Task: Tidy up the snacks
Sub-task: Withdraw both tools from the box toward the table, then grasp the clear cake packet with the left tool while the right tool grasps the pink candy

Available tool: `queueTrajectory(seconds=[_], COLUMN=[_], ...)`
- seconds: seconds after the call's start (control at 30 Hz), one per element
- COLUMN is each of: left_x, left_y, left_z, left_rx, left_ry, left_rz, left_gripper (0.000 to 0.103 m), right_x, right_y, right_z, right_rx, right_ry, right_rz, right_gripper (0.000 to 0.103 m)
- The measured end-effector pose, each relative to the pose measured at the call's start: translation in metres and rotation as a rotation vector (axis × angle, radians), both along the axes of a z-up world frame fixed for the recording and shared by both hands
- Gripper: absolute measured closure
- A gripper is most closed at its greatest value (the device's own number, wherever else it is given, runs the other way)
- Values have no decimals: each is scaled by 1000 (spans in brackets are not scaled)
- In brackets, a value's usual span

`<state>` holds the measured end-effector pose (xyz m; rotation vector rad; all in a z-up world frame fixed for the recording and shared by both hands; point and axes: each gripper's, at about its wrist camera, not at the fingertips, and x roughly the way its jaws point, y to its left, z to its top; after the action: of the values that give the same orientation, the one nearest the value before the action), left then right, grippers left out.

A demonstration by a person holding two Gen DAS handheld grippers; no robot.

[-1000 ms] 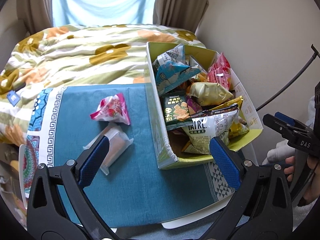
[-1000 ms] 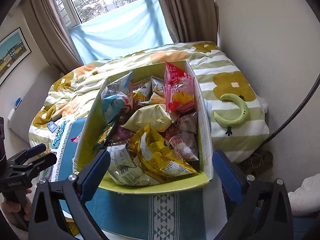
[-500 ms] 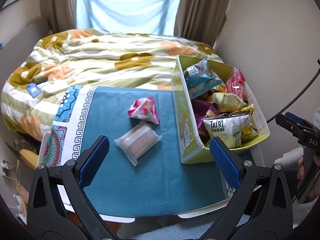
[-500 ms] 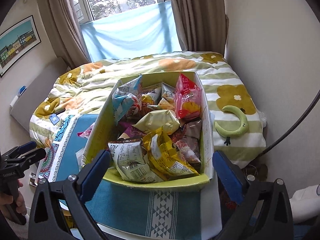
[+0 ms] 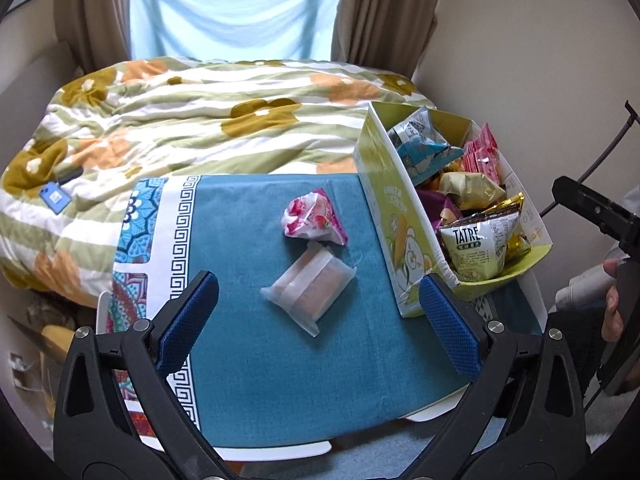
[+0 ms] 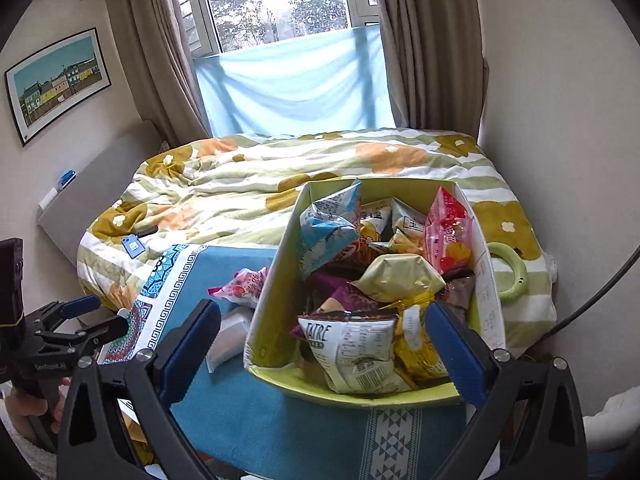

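A pink strawberry snack packet (image 5: 314, 219) and a frosted white wrapped cake (image 5: 309, 290) lie side by side on the teal tablecloth (image 5: 256, 360). To their right stands a yellow-green cardboard box (image 5: 390, 216) heaped with several snack bags, a "TATRE" bag (image 5: 478, 246) at its near end. My left gripper (image 5: 318, 320) hovers open, low over the cloth, just short of the white cake. My right gripper (image 6: 322, 354) is open and empty above the near end of the box (image 6: 276, 292), over the TATRE bag (image 6: 352, 344). The pink packet (image 6: 244, 286) peeks out left of the box.
A bed with a flowered quilt (image 5: 192, 120) lies behind the table, with a blue tag (image 5: 54, 197) on it. A green crescent toy (image 6: 514, 276) rests on the quilt right of the box. A wall stands close on the right. A hand holds each gripper handle at the frame edges.
Both grippers have pulled back and risen from the table, so more of the bed and window shows. The left view has swung from the box toward the two loose packets. Nothing was grasped.
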<state>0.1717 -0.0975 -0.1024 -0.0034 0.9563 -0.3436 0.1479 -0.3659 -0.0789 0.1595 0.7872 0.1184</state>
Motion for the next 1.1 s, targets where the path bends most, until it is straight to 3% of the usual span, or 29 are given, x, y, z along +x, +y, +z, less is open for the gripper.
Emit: queueTrajectory(seconds=[0.2,0.53,0.73,1.03,1.1], left_x=[27,58,71,86,89], left_y=[6,9,5,-19,-24], left_z=[-31,-89,-133,-173,-179], left_rx=[-5,26,12,-18,-23], left_ry=[84,157,189,156,153], left_rz=[-118,-282,-351,-412,-424], left_gripper=[3,3,3,4,11], right_x=[15,26,30,31,31], right_y=[44,99,123,147,150], right_z=[-8,-41,-58,-75,-79], right_rx=[0,15,-4,-25,-19], right_ry=[18,82,56,7,9], right_rz=[-13,-77,-133,-161,-170], right_gripper=[1,1,1,1,1])
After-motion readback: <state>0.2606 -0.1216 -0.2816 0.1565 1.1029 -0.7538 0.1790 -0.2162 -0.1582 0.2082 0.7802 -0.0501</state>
